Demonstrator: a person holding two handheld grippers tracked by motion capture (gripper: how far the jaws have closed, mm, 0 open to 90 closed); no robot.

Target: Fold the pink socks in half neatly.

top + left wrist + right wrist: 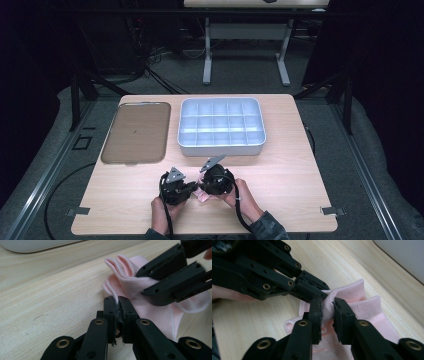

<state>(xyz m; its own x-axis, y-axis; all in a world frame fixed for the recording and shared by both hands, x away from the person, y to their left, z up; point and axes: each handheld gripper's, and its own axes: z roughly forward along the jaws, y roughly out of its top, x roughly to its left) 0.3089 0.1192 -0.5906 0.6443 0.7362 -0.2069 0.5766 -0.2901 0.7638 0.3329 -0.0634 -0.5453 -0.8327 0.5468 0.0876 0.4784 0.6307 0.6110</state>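
You're clamping pink sock (140,287) with left gripper (117,300); right gripper (327,305) pinching its cuff. White divided tray (221,126) sitting bare, brown tray (136,132) beside, on wooden desk (280,190).

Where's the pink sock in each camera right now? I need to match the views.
High view: pink sock low centre, between the two grippers.
Left gripper view: right of centre, above the jaws.
Right gripper view: centre, bunched between the jaws.
Shared landmark: white compartment tray beyond it.

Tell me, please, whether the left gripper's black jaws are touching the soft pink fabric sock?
Touching: the left gripper view shows the left gripper pinching an edge of the pink sock between closed jaws.
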